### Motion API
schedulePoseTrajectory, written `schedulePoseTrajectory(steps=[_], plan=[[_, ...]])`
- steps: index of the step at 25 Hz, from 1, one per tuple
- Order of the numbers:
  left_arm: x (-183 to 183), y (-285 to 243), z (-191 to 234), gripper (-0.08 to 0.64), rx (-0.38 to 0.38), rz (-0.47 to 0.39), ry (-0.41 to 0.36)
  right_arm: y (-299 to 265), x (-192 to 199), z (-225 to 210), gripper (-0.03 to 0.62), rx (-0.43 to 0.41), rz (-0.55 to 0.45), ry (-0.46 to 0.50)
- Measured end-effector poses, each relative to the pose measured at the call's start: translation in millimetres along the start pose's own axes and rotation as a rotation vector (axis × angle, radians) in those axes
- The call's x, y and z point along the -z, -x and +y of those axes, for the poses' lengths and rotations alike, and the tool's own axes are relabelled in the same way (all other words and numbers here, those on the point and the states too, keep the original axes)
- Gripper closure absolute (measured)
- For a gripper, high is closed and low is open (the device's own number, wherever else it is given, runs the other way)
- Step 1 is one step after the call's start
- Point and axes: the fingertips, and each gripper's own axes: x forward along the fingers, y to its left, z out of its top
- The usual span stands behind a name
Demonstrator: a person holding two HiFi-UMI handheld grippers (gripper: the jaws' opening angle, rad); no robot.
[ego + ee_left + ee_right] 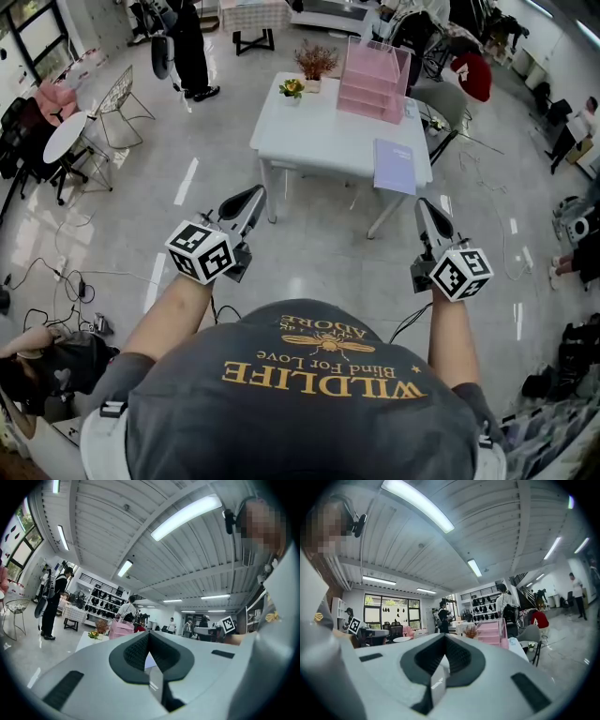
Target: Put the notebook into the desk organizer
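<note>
While a person in a gray T-shirt stands well back from a white table [314,141], 2 hand-held grippers are raised side by side over the shiny floor, both pointing toward it. The left gripper [247,204] has its jaws pressed together with nothing between them, and the left gripper view shows the dark pads [136,651] meeting at the tips. The right gripper [427,217] is likewise closed and empty.

A lavender notebook [395,166] lies flat at the table's near right corner, slightly overhanging the edge. A pink desk organizer [373,80] stands at the far right of the table, apart from the notebook. To its left are 2 small plants: a reddish dried bunch [316,61] and a pot of yellow flowers [292,88]. Neither gripper is near the table.
</note>
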Motion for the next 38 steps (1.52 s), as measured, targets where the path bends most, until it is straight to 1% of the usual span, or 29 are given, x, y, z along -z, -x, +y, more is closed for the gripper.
schedulePoseTrajectory(steps=[6,8,9,10,11,13,14,21,24,27,33,38], plan=[[-3,-9,-10,0.563,-0.004,-0.001,-0.01,5,-6,-11,0.594,-0.008,-0.018,-0.01],[-4,-12,-14,0.563,-0.008,-0.003,-0.012,6,-9,-13,0.592,-0.032,-0.03,-0.014],[-3,-14,-17,0.563,-0.01,-0.004,-0.014,7,-10,-14,0.543,-0.054,-0.032,-0.015],[-3,-16,-20,0.563,-0.013,-0.005,-0.017,8,-10,-15,0.426,-0.076,-0.032,-0.016],[-2,-18,-23,0.563,-0.015,-0.007,-0.019,10,-10,-17,0.344,-0.091,-0.031,-0.016],[-1,-21,-31,0.563,-0.022,-0.011,-0.025,14,-12,-24,0.259,-0.099,-0.035,-0.008],[0,-23,-35,0.563,-0.025,-0.012,-0.028,17,-13,-28,0.237,-0.099,-0.037,-0.002],[1,-35,-61,0.563,-0.052,-0.008,-0.037,29,-14,-55,0.193,-0.121,-0.036,0.004],[-1,-37,-64,0.563,-0.068,-0.008,-0.042,26,-16,-63,0.184,-0.132,-0.034,0.006],[0,-38,-58,0.563,-0.084,-0.002,-0.043,16,-17,-68,0.182,-0.138,-0.035,0.002],[7,-46,-16,0.563,-0.104,-0.003,-0.02,-30,-6,-72,0.181,-0.144,-0.007,0.003],[7,-71,50,0.563,-0.067,-0.007,-0.01,-95,1,-72,0.181,-0.127,0.004,0.02]])
